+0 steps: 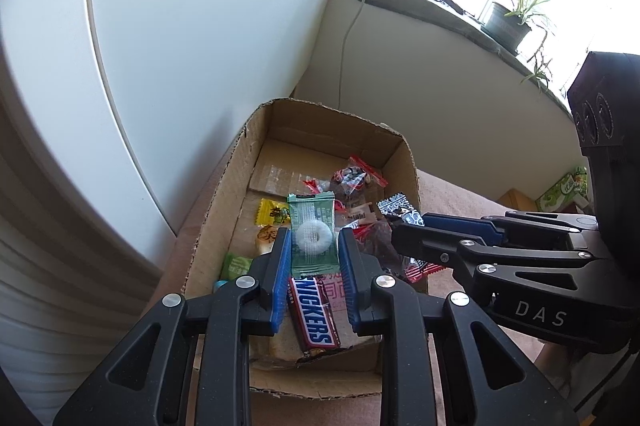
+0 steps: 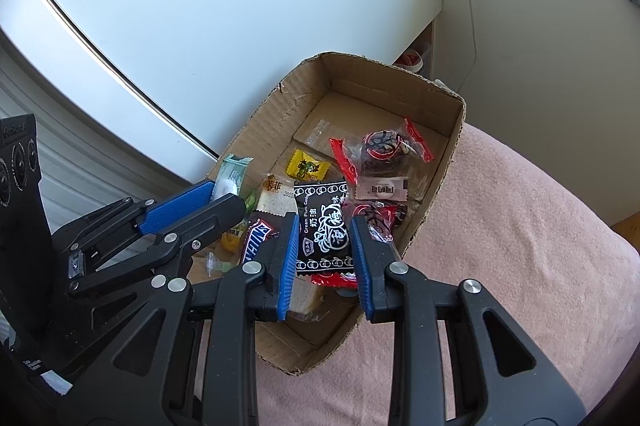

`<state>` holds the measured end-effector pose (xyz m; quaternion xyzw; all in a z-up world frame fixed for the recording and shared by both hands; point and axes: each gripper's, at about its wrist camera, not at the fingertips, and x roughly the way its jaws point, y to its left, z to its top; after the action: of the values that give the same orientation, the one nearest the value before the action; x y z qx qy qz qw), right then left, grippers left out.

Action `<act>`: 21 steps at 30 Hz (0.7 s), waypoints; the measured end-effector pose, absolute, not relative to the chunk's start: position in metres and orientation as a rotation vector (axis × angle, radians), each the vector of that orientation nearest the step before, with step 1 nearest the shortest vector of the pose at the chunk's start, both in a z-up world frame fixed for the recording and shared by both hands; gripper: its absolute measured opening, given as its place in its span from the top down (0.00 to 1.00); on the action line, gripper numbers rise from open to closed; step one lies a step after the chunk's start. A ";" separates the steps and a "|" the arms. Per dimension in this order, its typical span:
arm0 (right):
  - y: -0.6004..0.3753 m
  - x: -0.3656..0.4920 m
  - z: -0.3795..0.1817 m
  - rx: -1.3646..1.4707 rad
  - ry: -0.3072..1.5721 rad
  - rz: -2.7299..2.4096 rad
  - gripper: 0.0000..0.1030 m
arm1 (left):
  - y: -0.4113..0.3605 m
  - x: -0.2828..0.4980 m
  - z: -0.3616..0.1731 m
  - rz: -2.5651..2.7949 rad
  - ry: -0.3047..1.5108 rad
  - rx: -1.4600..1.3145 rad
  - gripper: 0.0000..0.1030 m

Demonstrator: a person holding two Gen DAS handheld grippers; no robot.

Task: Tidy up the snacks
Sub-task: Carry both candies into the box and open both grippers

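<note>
- The left gripper (image 1: 315, 246) was clamped on a translucent green sachet holding a white ring-shaped mint (image 1: 312, 235), over the open brown cardboard box (image 1: 228, 162); light, crinkly film, best pinched by its flat side edges.
- The right gripper (image 2: 325, 242) gripped a glossy black plum-candy packet with white lettering (image 2: 322, 230), above the same box; probably slippery, so a hold across the middle seemed safest.
- A brown Snickers bar (image 1: 315, 314) lay among loose sweets inside; the box sat on a pink cloth (image 2: 520, 246).
</note>
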<state>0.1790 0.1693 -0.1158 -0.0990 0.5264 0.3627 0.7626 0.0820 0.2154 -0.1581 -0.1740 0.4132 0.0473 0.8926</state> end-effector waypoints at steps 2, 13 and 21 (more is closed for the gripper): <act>0.171 0.178 -0.115 -0.223 1.142 0.791 0.74 | 0.215 0.082 -0.158 0.099 0.859 -0.358 0.78; 0.161 0.173 -0.098 -0.213 1.109 0.774 0.63 | 0.216 0.073 -0.148 0.124 0.851 -0.352 0.72; 0.141 0.163 -0.080 -0.196 1.066 0.764 0.43 | 0.213 0.057 -0.132 0.139 0.829 -0.360 0.57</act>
<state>0.1629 0.1406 -0.0802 -0.0908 0.4947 0.3546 0.7882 0.0573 0.2131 -0.1323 -0.1737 0.4002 0.0670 0.8973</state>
